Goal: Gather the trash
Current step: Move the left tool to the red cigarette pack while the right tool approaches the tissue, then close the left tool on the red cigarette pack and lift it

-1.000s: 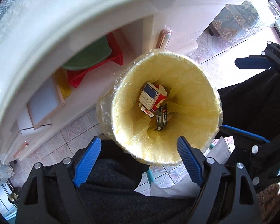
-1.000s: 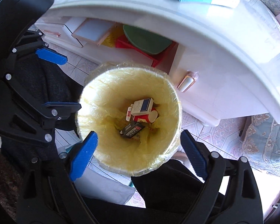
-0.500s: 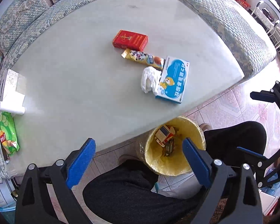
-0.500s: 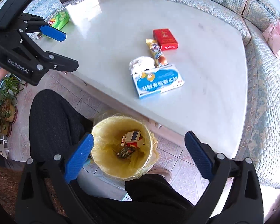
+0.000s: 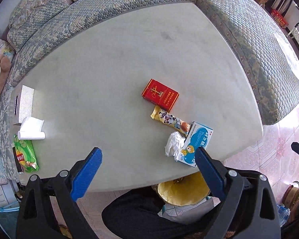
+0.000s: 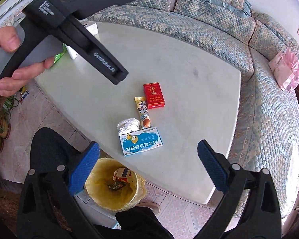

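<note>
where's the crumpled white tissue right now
The crumpled tissue lies on the table near its front edge, against the blue medicine box and beside the snack wrapper, above the yellow-lined trash bin.

"Where was the trash?"

"On the bench [image 6: 189, 119], in a line: cigarette pack [image 6: 153, 95] farthest, snack wrapper [image 6: 143, 112] next, crumpled tissue [image 6: 129, 124] touching the medicine box [image 6: 141, 143] by the near edge."

"And the bin [image 6: 111, 183]?"

"On the floor below that edge, boxes lying inside."

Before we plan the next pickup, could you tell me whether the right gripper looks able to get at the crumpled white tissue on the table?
Probably yes: the right gripper has open, empty jaws, and the crumpled white tissue lies uncovered, though touching the blue-and-white box.
</note>
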The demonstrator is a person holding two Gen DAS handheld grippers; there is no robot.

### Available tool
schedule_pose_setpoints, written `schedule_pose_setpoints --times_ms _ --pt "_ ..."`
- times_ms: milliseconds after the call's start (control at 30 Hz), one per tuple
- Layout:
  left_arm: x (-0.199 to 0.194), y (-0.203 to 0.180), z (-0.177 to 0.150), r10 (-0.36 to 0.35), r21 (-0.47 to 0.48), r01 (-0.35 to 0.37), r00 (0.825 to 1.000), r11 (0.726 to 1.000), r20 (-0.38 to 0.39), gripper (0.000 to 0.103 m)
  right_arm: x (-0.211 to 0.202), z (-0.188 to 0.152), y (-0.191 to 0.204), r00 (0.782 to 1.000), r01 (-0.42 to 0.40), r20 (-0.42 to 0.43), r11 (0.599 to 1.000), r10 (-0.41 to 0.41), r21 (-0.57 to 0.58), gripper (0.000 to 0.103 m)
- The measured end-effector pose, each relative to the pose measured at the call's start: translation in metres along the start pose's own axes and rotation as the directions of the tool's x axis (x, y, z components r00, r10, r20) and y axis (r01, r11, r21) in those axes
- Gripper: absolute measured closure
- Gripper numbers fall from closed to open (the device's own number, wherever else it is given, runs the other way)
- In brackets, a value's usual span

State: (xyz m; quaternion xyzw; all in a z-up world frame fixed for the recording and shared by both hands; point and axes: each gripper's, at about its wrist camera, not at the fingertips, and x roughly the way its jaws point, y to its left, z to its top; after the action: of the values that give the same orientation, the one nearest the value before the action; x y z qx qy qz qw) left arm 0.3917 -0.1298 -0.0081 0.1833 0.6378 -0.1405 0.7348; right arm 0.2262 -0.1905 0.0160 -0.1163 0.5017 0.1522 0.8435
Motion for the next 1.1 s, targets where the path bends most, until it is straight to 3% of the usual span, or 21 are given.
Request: schedule_pose_setpoints --times_ms 400,1100 --pt "0.046 -0.021 0.052 -0.002 0.015 0.003 0.997 1.0 -0.074 0.011 0.036 0.027 0.008 0.998 -0.04 -0.048 0.996 0.036 -0.085 0.007" --pt "0.154 -0.022 0.092 -0.132 -0.024 0.129 0.975 0.991 -0.179 0.011 0.14 0.023 0.029 0.978 -0.157 -0.169 0.97 0.126 -0.183 0.007"
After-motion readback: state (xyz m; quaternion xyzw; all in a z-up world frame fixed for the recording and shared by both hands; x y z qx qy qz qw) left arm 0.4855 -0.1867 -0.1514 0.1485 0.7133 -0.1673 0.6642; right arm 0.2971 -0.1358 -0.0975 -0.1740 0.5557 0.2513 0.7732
